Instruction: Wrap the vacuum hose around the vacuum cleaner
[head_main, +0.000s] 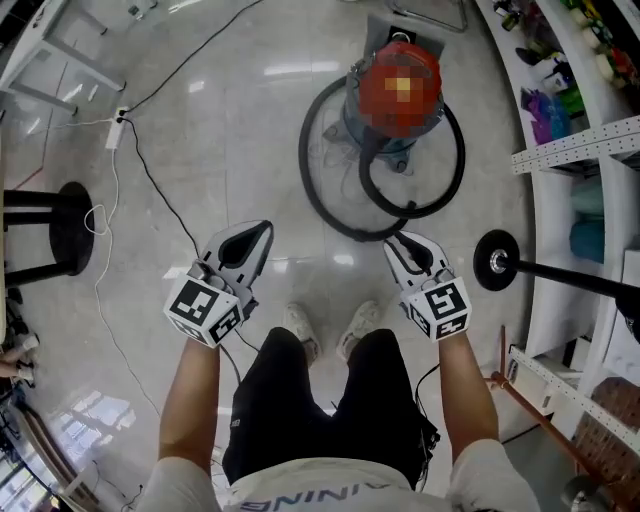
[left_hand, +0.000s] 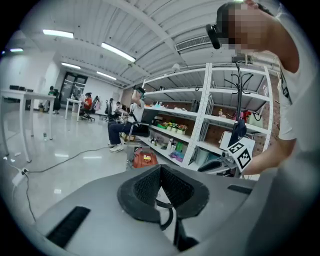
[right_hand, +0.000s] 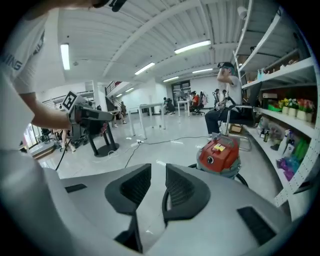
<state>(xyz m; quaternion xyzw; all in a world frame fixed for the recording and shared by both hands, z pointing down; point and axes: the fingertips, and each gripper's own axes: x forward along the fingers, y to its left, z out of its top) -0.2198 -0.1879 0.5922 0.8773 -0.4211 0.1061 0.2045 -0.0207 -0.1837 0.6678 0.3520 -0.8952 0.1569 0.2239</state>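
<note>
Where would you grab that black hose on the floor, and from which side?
Probably the hose at the near arc of its outer loop, just ahead of the right gripper, from above with jaws across it: there it lies flat on the floor, clear of the vacuum cleaner.

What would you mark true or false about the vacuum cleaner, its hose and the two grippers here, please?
1. The vacuum cleaner stands on the floor ahead of the person's feet. True.
2. The right gripper holds the hose. False: its jaws stand slightly apart with nothing between them, and the hose lies in loops on the floor around the vacuum cleaner.
3. The left gripper has its jaws together and holds nothing. True.
4. The vacuum cleaner's top is blue. False: it is red.
5. The vacuum cleaner sits up on a shelf. False: it is on the floor, beside the shelving.
</note>
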